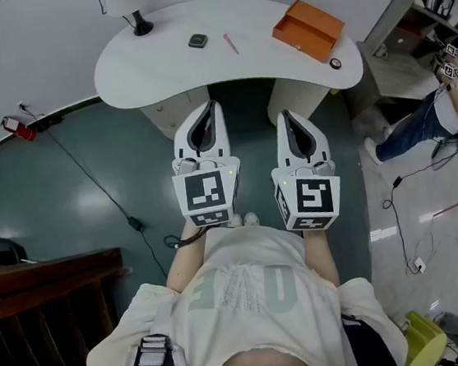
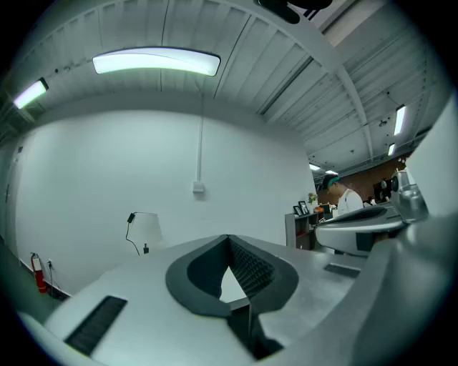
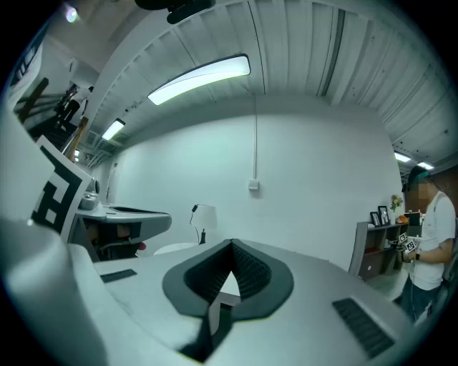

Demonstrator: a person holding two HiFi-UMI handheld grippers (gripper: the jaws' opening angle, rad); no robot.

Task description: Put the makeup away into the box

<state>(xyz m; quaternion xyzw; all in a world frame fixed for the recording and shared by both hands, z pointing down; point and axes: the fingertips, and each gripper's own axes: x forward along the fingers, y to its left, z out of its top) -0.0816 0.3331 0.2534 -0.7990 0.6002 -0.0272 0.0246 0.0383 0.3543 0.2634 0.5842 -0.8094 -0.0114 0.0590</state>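
Observation:
An open orange box (image 1: 308,29) lies at the right end of a white curved table (image 1: 157,71). On the tabletop to its left are a small dark compact (image 1: 197,41) and a thin pink pencil (image 1: 231,44); a small round dark item (image 1: 335,63) sits near the table's right edge. My left gripper (image 1: 210,106) (image 2: 229,239) and right gripper (image 1: 284,116) (image 3: 232,244) are held side by side, level, above the floor short of the table. Both are shut with nothing between the jaws. Both gripper views look at the white wall; the makeup does not show there.
A white lamp (image 1: 128,4) stands at the table's back left. A grey shelf (image 1: 408,23) and another person (image 1: 444,114) are at the right. Cables (image 1: 125,211) run over the dark floor. A red extinguisher (image 1: 13,127) lies at left, dark wooden furniture (image 1: 43,284) at lower left.

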